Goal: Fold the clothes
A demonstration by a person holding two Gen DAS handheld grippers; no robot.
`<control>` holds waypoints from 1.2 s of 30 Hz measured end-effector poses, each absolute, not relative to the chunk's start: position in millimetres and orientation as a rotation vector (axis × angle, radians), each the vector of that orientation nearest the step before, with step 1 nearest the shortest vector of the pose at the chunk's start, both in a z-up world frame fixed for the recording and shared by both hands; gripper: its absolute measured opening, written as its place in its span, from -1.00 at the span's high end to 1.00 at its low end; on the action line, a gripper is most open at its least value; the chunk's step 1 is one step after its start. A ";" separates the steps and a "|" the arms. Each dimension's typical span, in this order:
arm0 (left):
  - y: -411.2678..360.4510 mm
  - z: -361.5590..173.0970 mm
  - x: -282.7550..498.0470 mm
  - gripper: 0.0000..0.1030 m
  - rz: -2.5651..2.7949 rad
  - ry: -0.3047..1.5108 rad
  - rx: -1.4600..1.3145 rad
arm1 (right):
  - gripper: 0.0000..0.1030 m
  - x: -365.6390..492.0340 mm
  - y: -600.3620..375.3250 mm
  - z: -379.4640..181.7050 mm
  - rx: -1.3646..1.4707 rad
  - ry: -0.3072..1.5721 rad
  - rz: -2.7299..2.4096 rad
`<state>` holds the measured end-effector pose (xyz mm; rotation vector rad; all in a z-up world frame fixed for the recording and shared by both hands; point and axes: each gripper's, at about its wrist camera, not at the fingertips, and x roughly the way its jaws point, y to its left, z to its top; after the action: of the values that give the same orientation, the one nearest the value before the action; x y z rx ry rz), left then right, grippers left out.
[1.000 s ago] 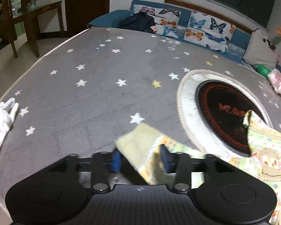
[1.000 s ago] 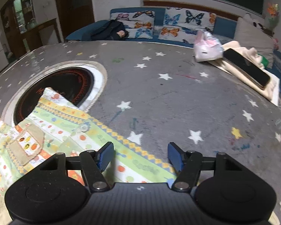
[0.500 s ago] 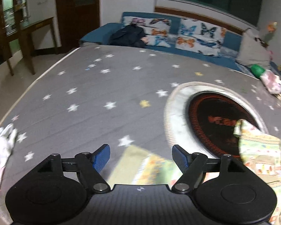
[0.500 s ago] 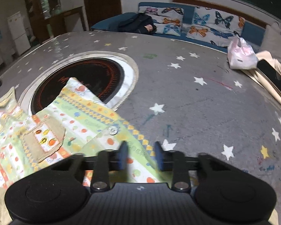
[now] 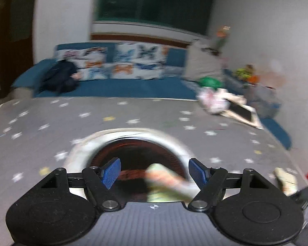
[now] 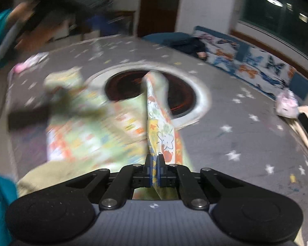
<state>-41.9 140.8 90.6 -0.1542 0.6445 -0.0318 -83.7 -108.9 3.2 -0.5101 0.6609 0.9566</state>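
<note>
Right wrist view: the right gripper [image 6: 154, 170] pinches a fold of the patterned garment [image 6: 160, 123], which trails over the starry table [image 6: 246, 143] to the round burner [image 6: 182, 94]; the left gripper [image 5: 155, 171] stands spread, nothing pressed between its pads

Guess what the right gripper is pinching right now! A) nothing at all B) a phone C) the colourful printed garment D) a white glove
C: in the right wrist view, the right gripper has its blue pads closed on a raised fold of the colourful printed garment, which trails across the star-patterned table.
</note>
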 end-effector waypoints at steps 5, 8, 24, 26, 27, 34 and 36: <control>89.5 70.7 -21.6 -0.47 -0.156 0.698 -0.095 | 0.94 -104.8 -100.6 -20.2 -0.576 0.708 1.000; 73.7 49.5 -15.1 -0.47 -0.161 0.748 -0.049 | 0.88 -104.8 -106.5 -15.8 -0.518 0.728 1.008; 167.9 6.5 -33.0 -0.77 0.073 0.772 -0.054 | 0.14 -68.3 -190.6 3.5 -0.284 0.825 0.700; 171.3 2.9 -31.9 -0.77 0.064 0.782 -0.065 | 0.05 -69.1 -189.2 5.2 -0.287 0.814 0.684; 172.4 1.4 -31.7 -0.77 0.055 0.785 -0.069 | 0.05 -69.2 -190.5 7.0 -0.287 0.816 0.670; 169.9 -7.4 -28.6 -0.74 -0.086 0.803 -0.088 | 0.28 -68.9 -194.5 11.3 -0.271 0.889 0.703; 167.2 -9.4 -27.4 -0.74 -0.111 0.806 -0.084 | 0.30 -70.3 -192.6 11.4 -0.287 0.898 0.705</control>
<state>-27.4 167.2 -9.4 -0.0844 0.8055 -0.1106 -70.3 -192.6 11.4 -0.2873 0.8976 0.7048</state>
